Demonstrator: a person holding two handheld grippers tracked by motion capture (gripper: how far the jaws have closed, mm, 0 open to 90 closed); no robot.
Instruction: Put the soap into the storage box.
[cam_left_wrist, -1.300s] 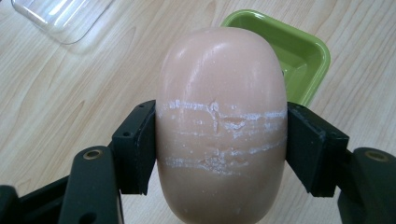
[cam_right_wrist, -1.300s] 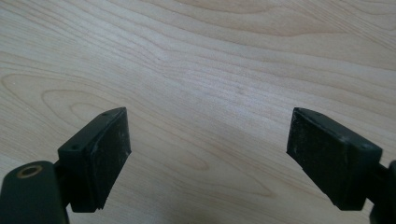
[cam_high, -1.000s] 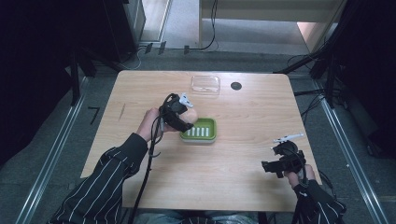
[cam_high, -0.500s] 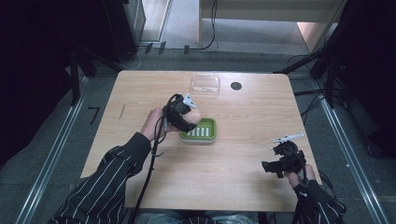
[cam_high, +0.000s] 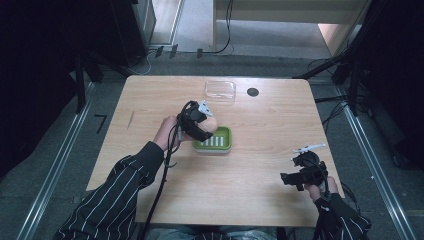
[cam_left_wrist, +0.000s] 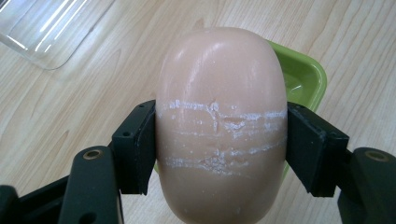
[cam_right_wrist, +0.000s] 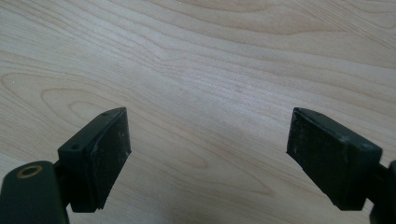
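1. Since 1 s ago, the left gripper (cam_high: 206, 125) w/ its peach soap bar (cam_left_wrist: 220, 126) has shifted a bit toward the far side of the green soap dish (cam_high: 216, 141); right gripper unchanged.
2. Soap bar: oval, smooth, peach-pink, w/ whitish scuff lines across its middle. In the high view it sits at the dish's near-left corner, above it; can't tell if it touches the dish.
3. Left gripper: jaws clamped on the bar's two long sides, pads flat against it. In the left gripper view, the bar's rounded end points away from the camera and covers most of the dish, whose green rim shows at the right.
4. Dish: rectangular, lime green, pale ribs on its floor, near the table's (cam_high: 150, 100) centre.
5. Clear plastic lid (cam_high: 220, 90): flat on the wood beyond the dish, toward the far edge; also seen at the top-left corner in the left gripper view. Small dark round spot (cam_high: 253, 92) just beside it.
6. Right gripper (cam_high: 295, 175): near the table's near-right corner, well apart from the dish. Jaws spread wide, nothing between them, bare wood grain under them in the right gripper view.
7. Person: striped sleeve (cam_high: 115, 195) on the left arm, coming in from the bottom edge.
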